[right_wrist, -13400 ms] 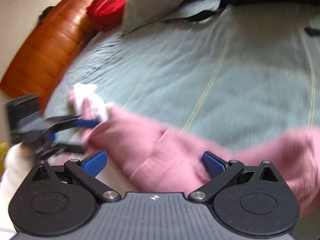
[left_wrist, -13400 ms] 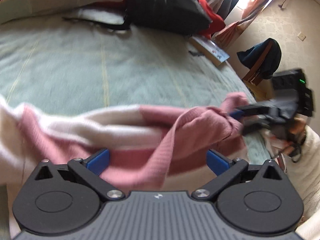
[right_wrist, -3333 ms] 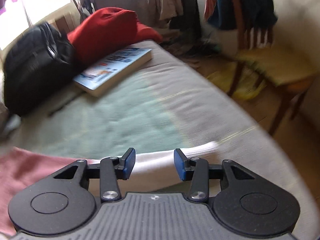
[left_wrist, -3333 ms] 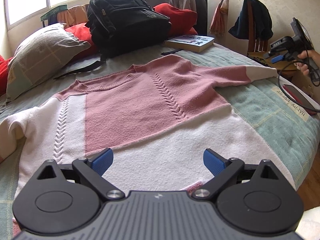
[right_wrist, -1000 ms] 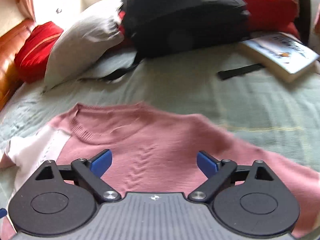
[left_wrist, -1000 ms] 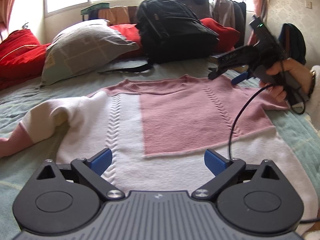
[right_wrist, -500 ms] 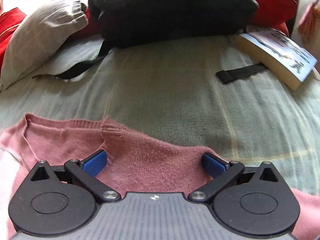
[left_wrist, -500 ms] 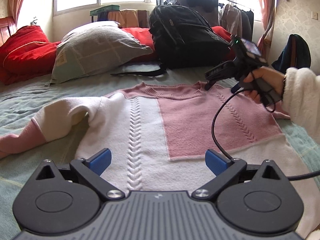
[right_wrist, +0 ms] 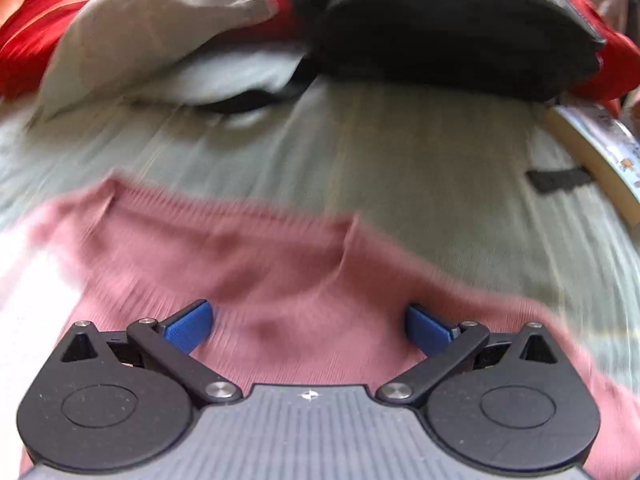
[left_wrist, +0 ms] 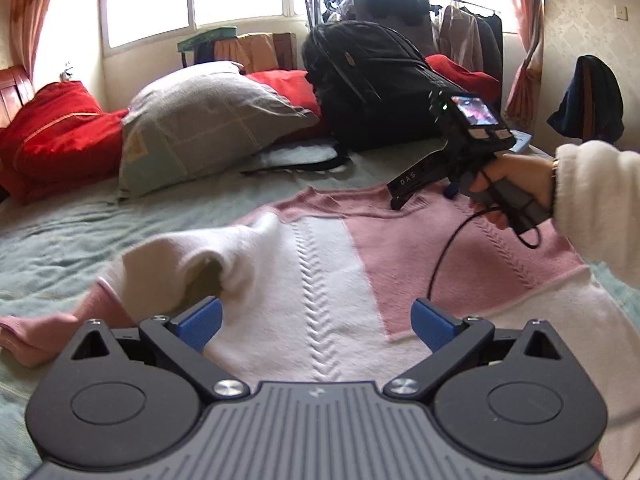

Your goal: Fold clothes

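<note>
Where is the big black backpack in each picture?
Left wrist view: the bulky black fabric backpack sits upper centre-right, behind the pink and white knitted sweater.
Right wrist view: it fills the top right.
Shared landmark: the grey checked pillow lies left of it.

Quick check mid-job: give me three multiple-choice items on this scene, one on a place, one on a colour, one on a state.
1. The right hand-held gripper is over the sweater's:
A neckline
B hem
C left cuff

2. The sweater's colours:
A blue and grey
B pink and white
C green and black

3. The left hand-held gripper is:
A shut on the sleeve
B shut on the hem
C open

Answers: 1 A, its tip sits at the collar; 2 B, pink and white panels; 3 C, blue pads stand wide apart.
</note>
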`<state>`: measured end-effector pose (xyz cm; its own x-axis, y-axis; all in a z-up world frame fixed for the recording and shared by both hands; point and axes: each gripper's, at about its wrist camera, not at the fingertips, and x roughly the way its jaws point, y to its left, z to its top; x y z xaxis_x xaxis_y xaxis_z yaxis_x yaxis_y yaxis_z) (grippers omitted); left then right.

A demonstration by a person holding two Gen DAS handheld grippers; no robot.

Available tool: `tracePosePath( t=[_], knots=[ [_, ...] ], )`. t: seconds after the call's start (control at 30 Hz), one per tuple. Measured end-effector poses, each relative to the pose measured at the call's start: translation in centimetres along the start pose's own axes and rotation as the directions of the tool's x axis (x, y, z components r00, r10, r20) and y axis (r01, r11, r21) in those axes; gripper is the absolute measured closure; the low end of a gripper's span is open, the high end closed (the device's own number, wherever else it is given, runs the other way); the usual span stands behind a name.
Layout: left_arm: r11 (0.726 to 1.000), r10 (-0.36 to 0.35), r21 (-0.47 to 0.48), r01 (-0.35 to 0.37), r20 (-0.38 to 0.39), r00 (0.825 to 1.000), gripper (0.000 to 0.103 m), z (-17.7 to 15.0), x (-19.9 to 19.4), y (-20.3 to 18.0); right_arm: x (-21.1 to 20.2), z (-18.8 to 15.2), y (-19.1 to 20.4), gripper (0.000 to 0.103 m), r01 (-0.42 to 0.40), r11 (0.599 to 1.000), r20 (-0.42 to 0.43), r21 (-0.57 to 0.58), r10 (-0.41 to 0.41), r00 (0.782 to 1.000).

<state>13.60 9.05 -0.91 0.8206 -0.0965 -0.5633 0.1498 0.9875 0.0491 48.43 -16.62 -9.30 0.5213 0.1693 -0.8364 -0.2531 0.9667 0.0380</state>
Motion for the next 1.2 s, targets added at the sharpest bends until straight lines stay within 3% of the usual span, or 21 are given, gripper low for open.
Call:
tracePosePath(
  t=[0.13,0.3,0.43,0.63,0.8,1.03,1.2],
  knots=[
    [1.0,-0.004,-0.001,0.004,0.011,1.0,0.003,0.2,-0.7,0.1,0.0,1.6,-1.0,0.0,-0.031,0.999,-0.01,0.015,0.031,0.999],
    [1.0,0.001,0.009,-0.001,0.019,1.0,0.003,0.4,-1.5,-0.7,-7.9,-0.4,-1.7,0.0,-0.158,0.985,0.07,-0.072,0.163,0.984],
    [1.0,-0.014,0.028,0.013,0.029,0.999,0.003,0.6,-2.0,-1.8,-13.6,-4.7,-2.4,0.0,-0.26,0.957,0.068,-0.127,0.27,0.96],
    [0.997,-0.058,0.048,0.057,0.017,0.998,0.002,0.3,-2.6,-4.3,-14.9,-14.1,-3.9,0.0,-0.341,0.938,0.01,-0.057,0.342,0.94],
    [0.996,-0.067,0.065,0.067,-0.008,0.998,0.002,-0.1,-3.3,-6.2,-16.2,-16.6,-7.0,0.0,-0.331,0.943,0.096,0.035,0.327,0.94],
    [0.994,-0.07,0.087,0.068,0.017,0.997,0.002,0.3,-5.0,-8.7,-18.2,-19.9,-11.2,0.0,-0.324,0.932,0.217,0.163,0.286,0.933],
    [0.992,-0.072,0.106,0.072,-0.004,0.997,0.002,0.3,-4.9,-10.6,-18.2,-22.0,-18.2,0.0,-0.31,0.886,0.287,0.344,0.215,0.934]
  ],
)
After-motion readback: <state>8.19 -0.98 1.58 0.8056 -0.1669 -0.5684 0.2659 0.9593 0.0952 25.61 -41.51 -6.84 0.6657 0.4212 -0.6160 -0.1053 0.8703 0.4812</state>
